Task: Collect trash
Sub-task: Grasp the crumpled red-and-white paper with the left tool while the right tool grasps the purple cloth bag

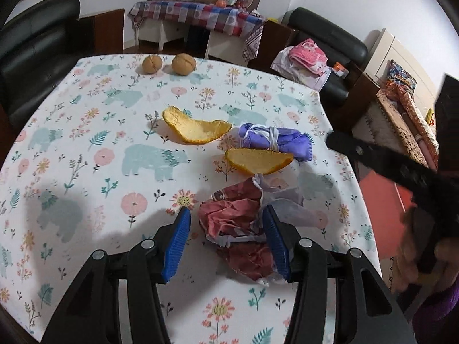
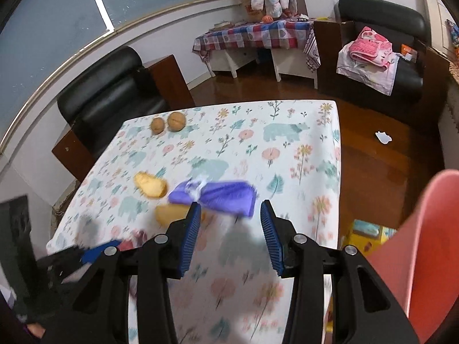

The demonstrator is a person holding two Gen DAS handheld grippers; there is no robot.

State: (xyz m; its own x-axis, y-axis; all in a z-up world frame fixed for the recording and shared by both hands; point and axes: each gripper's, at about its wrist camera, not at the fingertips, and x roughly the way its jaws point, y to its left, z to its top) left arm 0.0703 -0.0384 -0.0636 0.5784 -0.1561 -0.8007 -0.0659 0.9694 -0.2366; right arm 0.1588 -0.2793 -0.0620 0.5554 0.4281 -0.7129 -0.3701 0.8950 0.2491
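Trash is spread over the lower right of the left wrist view: a crumpled red wrapper (image 1: 235, 229) lies between the spread blue pads of the left gripper (image 1: 226, 220), which is held wide and is not closed on it; whether the right pad touches the wrapper cannot be told. Just beyond it, a near orange peel (image 1: 258, 162) is seen touching a purple bundle (image 1: 275, 140) tied with white string, and a far orange peel (image 1: 195, 129) lies just to the left of that bundle. Two walnuts (image 1: 169, 63) are set side by side near the far edge, at upper centre.

In the right wrist view the right gripper (image 2: 229, 215) is also held wide, with nothing between its pads, above the tablecloth; its left pad overlaps the near edge of the blurred bundle in the frame. A pink-red bin (image 2: 430, 243) fills the lower right of that frame; its contents are not shown.

All of this is carried by a table covered with a floral bear-print tablecloth (image 1: 100, 157). Beyond it, dark wooden floor (image 2: 373, 157), black armchairs (image 2: 109, 97) and a checked-cloth side table (image 2: 252, 35) are seen.
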